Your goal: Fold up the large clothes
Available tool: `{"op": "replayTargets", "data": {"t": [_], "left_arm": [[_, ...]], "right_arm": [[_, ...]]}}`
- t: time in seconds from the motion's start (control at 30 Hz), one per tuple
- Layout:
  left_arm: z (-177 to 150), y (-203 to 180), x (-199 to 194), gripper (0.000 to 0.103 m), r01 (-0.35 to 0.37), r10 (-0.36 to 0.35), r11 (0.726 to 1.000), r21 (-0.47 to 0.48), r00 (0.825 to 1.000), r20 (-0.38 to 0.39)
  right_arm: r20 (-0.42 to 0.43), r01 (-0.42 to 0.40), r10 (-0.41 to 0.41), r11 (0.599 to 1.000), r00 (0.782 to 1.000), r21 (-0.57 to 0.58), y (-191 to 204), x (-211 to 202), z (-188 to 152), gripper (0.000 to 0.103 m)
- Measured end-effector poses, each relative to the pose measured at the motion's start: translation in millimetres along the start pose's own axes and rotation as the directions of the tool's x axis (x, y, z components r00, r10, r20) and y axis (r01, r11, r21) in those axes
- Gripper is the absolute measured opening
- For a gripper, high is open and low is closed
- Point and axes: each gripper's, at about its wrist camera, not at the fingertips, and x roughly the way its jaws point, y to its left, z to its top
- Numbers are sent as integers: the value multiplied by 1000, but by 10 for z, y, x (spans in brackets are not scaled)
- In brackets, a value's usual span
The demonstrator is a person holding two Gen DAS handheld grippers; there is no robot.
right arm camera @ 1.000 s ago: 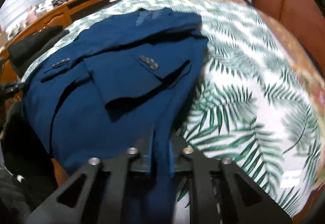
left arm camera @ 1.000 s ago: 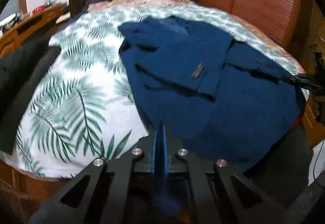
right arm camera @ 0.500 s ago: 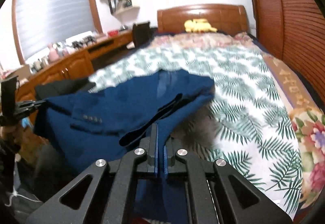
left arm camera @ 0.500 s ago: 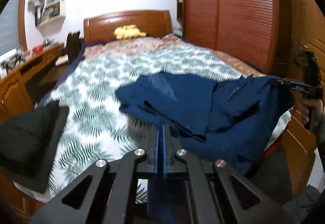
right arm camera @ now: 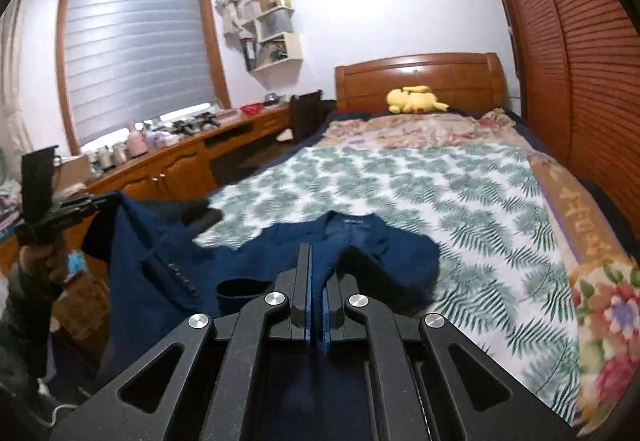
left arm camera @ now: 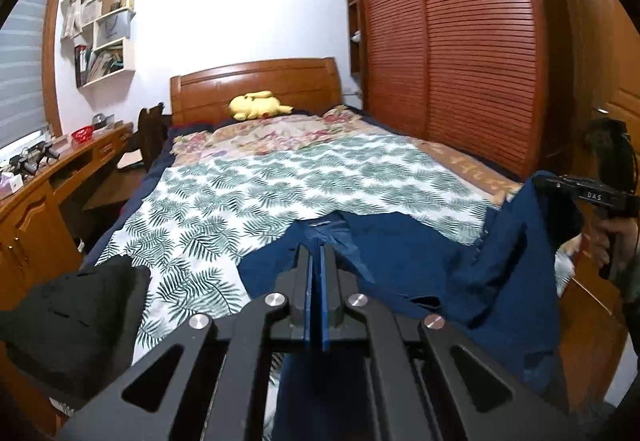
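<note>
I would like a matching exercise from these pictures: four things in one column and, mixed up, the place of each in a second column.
Things:
1. blue jacket
2. yellow plush toy
3. red basket
4. folded black garment

Places:
A. on the wooden desk
B. at the headboard
C. clamped in both grippers
D. on the near left corner of the bed

Pairs: 1-C, 2-B, 3-A, 4-D

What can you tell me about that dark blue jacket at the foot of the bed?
The dark blue jacket looks like a woven suit-type jacket with a collar, a label inside the neck and a row of buttons on one sleeve cuff. Its collar end lies on the leaf-print bedspread; the near end is lifted, pinched in the left gripper and the right gripper, both shut on the cloth. It sags in folds between them.
</note>
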Motion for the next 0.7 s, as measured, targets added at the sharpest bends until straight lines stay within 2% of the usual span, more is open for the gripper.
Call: {"op": "replayTargets", "data": {"t": [0.3, 0.43, 0.5, 0.6, 0.67, 0.7], "left_arm": [[400, 296, 884, 0, -67, 67, 998, -14, 998, 6], [517, 488, 1272, 2, -113, 113, 993, -19, 994, 1], [498, 601, 1433, 3, -103, 102, 993, -53, 995, -19], [377, 698, 1601, 4, -33, 29, 995, -98, 999, -38], [272, 713, 1673, 5, -33, 29, 995, -97, 999, -44], [246, 708, 1684, 6, -39, 36, 995, -90, 999, -41]], "right_arm": [[-45, 186, -187, 982, 981, -18, -648, 1290, 540, 1], [-52, 270, -272, 962, 961, -37, -884, 1823, 728, 1], [-77, 320, -322, 947, 944, -43, -1020, 2107, 739, 1], [-151, 353, -353, 935, 923, -29, -1198, 2413, 623, 2], [-213, 384, -380, 923, 900, -25, -1291, 2573, 463, 4], [-237, 393, -389, 919, 890, -31, -1311, 2621, 390, 10]]}}
